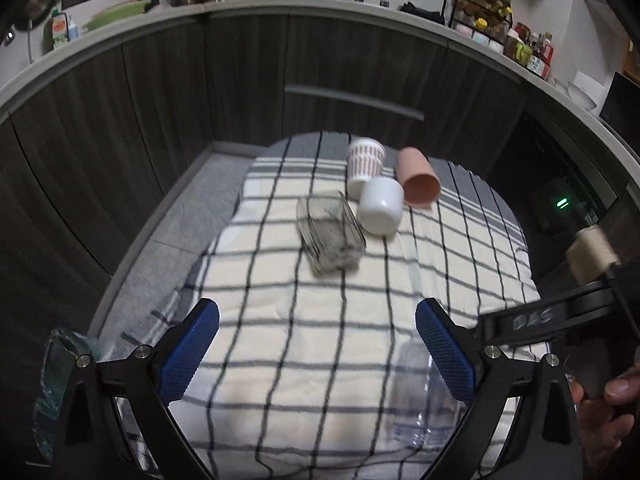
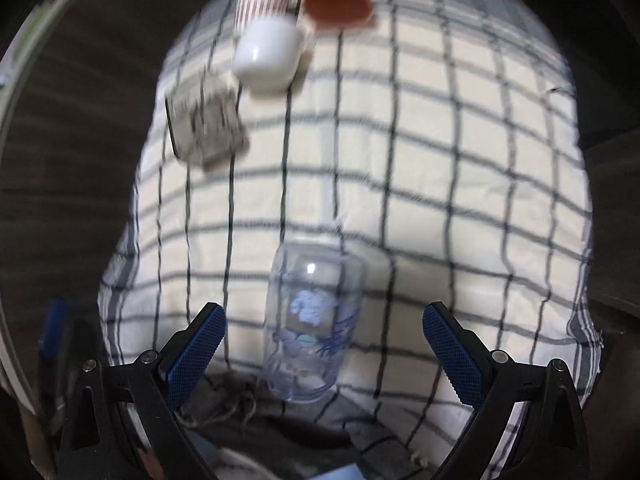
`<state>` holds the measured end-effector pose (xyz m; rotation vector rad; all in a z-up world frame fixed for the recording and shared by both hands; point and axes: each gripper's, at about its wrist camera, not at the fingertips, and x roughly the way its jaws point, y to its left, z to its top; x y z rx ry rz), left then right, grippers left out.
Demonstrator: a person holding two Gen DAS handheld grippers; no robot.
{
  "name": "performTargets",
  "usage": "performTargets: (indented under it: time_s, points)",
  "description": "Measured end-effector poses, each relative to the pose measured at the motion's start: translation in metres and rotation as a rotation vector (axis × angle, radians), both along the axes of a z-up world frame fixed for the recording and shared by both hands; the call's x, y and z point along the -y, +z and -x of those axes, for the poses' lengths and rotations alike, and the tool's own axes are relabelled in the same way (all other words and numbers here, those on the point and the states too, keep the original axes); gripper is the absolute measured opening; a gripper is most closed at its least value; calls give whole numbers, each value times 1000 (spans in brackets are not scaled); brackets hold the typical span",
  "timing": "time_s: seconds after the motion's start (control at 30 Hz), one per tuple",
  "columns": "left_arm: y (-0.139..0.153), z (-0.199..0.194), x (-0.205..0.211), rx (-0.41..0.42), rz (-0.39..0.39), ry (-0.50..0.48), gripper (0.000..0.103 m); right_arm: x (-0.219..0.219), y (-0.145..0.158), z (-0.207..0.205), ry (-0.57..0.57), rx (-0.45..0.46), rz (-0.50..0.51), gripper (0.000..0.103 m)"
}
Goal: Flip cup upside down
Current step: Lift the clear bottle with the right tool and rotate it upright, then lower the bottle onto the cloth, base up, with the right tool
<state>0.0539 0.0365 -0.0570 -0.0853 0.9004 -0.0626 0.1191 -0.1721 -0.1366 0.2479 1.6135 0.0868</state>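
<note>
A clear plastic cup with blue flower print lies on the checked cloth between the open fingers of my right gripper, not gripped. It also shows in the left wrist view, close to the right finger. My left gripper is open and empty above the cloth. Farther back are a square clear glass, a white cup on its side, a pink cup on its side and a patterned white cup.
The cloth covers a small table in front of dark kitchen cabinets. The right gripper's body and the hand holding it are at the right of the left wrist view. A worktop with jars and pots runs behind.
</note>
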Motion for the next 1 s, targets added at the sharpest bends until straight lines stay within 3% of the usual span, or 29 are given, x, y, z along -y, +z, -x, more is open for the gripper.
performTargets:
  time_s: [0.23,0.43,0.7,0.83,1.0]
  points:
    - [-3,-13,-17,20,21,45,101,-21,-35,-14,48,-216,27,99]
    - [-13,-23,-27,9,30,64,101,-31,-56,-18,69,-306,32,95]
    - [-24,-33,-29,-4,31,69,101,-43,-84,-22,84,-378,54,89]
    - [-29,-35,-28,-17,27,64,101,-38,-93,-23,81,-397,65,76]
    - [-33,-35,-25,-33,26,51,101,-44,-91,-18,109,-353,64,75]
